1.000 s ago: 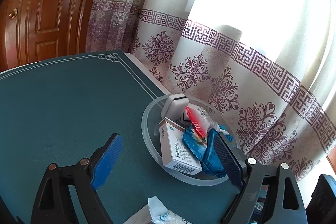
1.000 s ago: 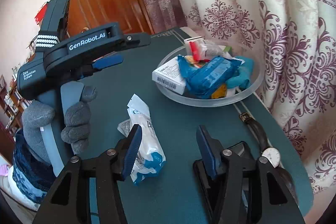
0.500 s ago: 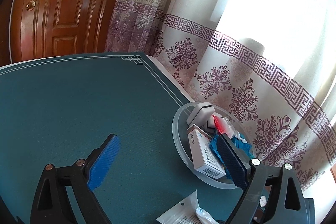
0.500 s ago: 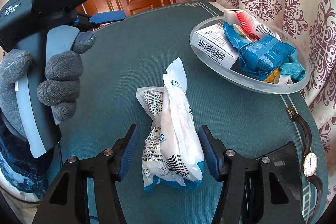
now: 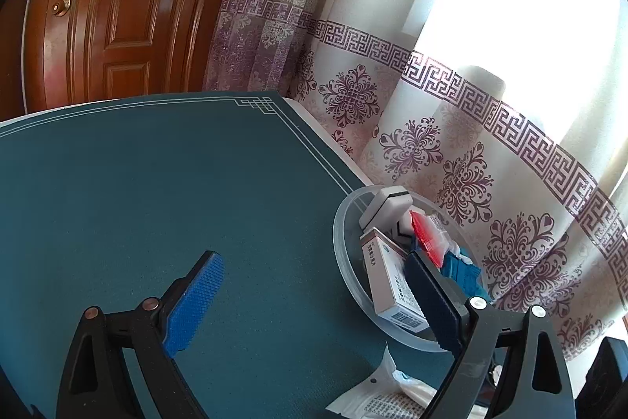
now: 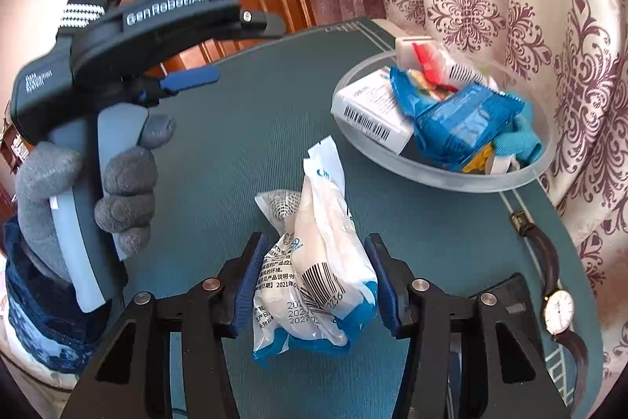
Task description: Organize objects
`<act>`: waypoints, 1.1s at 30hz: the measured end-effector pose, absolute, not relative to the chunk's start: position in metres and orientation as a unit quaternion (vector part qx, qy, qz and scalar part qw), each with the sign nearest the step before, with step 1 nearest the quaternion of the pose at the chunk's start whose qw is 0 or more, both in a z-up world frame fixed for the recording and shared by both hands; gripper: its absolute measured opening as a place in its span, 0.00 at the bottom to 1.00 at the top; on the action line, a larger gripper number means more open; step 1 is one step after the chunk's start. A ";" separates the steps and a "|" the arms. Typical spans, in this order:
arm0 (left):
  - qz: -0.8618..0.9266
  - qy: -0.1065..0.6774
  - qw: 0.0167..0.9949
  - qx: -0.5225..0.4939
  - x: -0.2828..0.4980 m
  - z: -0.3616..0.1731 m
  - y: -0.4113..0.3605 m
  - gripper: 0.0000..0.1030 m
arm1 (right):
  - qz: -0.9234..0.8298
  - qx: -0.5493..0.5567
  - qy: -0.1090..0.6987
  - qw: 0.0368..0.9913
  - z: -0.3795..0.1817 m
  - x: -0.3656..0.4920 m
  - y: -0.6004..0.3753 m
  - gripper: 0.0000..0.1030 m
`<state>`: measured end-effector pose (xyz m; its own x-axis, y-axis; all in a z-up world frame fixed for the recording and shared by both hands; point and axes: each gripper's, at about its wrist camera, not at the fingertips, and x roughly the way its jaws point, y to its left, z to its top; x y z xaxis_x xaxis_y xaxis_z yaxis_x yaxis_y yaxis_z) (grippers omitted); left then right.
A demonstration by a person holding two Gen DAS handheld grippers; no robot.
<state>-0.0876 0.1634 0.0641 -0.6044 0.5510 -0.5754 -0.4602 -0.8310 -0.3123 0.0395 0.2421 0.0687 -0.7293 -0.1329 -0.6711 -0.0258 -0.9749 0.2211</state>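
Right gripper (image 6: 316, 285): jaws narrowed around the white packet (image 6: 314, 262), which lies on the worktop (image 6: 243, 144) near the bowl (image 6: 439, 175).
Left gripper (image 5: 314, 301): jaws wide, empty.
Risk: crinkly film may slip; the crowded bowl may spill it.
Change: a second ago the jaws stood short of the packet.

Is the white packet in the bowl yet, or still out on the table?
Out: the white packet lies on the table, short of the bowl.
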 end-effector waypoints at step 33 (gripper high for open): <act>0.882 -0.059 0.279 -0.375 -0.094 0.042 0.172 0.93 | -0.940 0.301 -0.129 -0.093 0.151 -0.077 0.338 0.50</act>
<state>-0.0945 0.1721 0.0416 -0.5633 0.5361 -0.6287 -0.4480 -0.8375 -0.3128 -0.0767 0.3381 0.1514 -0.8015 0.0981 -0.5898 -0.2533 -0.9493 0.1863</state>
